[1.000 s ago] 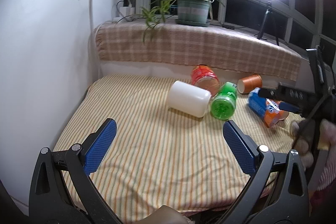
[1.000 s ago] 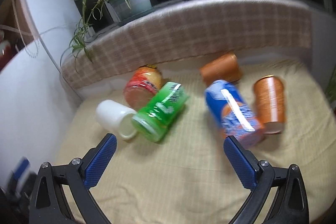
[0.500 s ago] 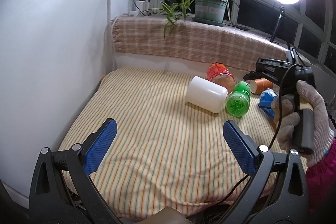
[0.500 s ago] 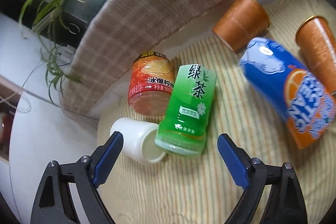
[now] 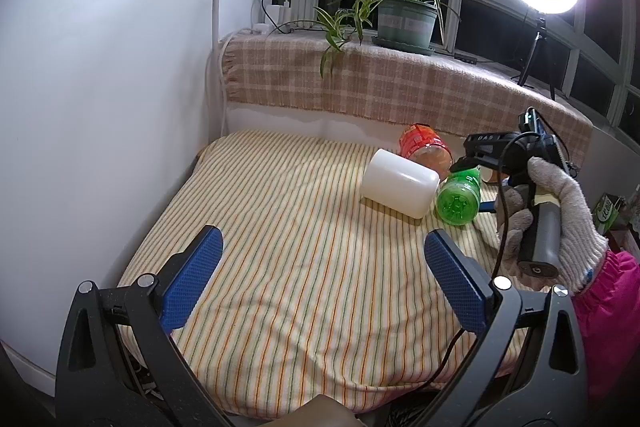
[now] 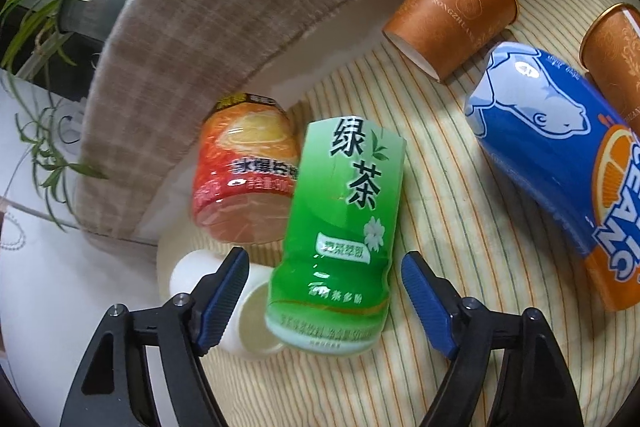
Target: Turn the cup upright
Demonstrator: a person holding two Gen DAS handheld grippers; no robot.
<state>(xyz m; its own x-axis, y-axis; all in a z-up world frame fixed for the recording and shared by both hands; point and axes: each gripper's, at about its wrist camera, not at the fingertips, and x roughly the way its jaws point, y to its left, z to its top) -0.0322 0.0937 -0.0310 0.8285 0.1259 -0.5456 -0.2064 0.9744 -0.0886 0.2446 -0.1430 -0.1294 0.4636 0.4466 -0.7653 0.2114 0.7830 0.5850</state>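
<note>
Striped cloth (image 6: 460, 227), white cup (image 6: 188, 273) half-hidden.

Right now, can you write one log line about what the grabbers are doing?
left gripper: open, hovering | right gripper: open, straddling green cup | green cup: lying down

Black gripper (image 5: 322, 271) frames — blue textured pads (image 5: 192, 279).

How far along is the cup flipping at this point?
Nothing is upright yet: the white cup, red cup, blue cup and both brown cups lie sideways. The right gripper, open, straddles the green cup. Grasping and every flip remain.
</note>
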